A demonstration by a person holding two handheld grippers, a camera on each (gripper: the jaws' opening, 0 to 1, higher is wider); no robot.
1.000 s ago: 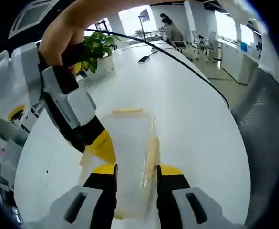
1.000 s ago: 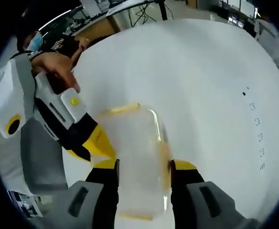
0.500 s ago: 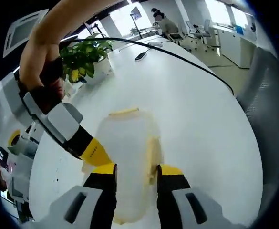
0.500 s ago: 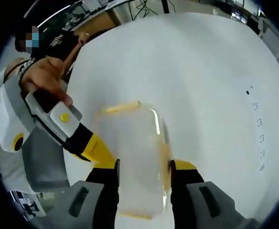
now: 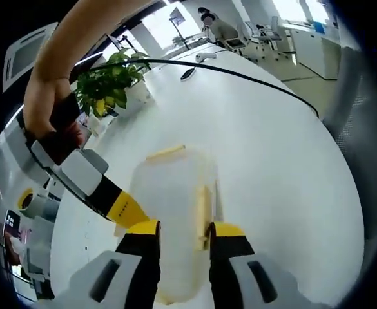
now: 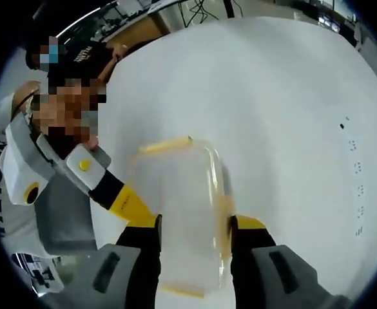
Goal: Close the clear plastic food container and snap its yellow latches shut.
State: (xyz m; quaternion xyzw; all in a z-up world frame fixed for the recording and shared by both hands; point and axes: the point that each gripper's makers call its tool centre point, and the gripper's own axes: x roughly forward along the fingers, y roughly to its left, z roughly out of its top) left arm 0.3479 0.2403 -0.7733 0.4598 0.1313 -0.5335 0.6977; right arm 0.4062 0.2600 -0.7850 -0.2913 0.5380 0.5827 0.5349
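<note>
Clear plastic food container (image 5: 172,219) sits lid-on, low centre of both views, on the white table (image 5: 265,161). Left gripper (image 5: 180,233) straddles it, jaws parted either side; whether they press the walls, cannot tell. Right gripper (image 6: 194,226) does the same in its own view, jaws apart around the box (image 6: 178,219). Yellow latches: far-end one (image 5: 165,152) and side one (image 5: 201,209); unclear if snapped.

Risk: box looks light and the table slick, so pushing a latch from one side could skid or tip it; uneven lid seating could pop a latch back.

Left gripper view adds a potted plant (image 5: 107,84) and black cable (image 5: 240,74) upper frame; right gripper view has the person's sleeve at left instead.
</note>
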